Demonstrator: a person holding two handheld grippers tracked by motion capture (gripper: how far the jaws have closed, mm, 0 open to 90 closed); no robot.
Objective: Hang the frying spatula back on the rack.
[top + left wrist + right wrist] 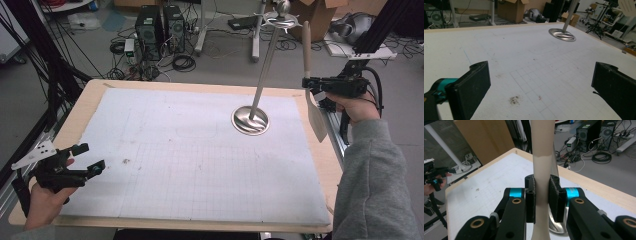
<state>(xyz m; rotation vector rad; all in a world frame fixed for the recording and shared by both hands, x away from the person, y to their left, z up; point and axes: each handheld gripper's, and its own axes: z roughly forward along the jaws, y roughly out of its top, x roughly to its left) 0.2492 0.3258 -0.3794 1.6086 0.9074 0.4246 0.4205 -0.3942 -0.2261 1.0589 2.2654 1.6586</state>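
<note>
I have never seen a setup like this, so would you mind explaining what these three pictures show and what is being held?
A person stands at a table covered with a white gridded mat, holding a hand-operated two-jaw gripper in each hand. The high view looks down from above the person's side. The other two pictures come from cameras riding on the grippers, looking along their black jaws.

The left gripper rests near the mat's near left corner, its jaws wide apart with nothing between them. The right gripper is raised at the table's right edge and is clamped on the neck of a pale spatula, handle up, blade hanging down.

On the mat stands a metal utensil stand: a round base with a tall pole and a hook ring on top.
</note>
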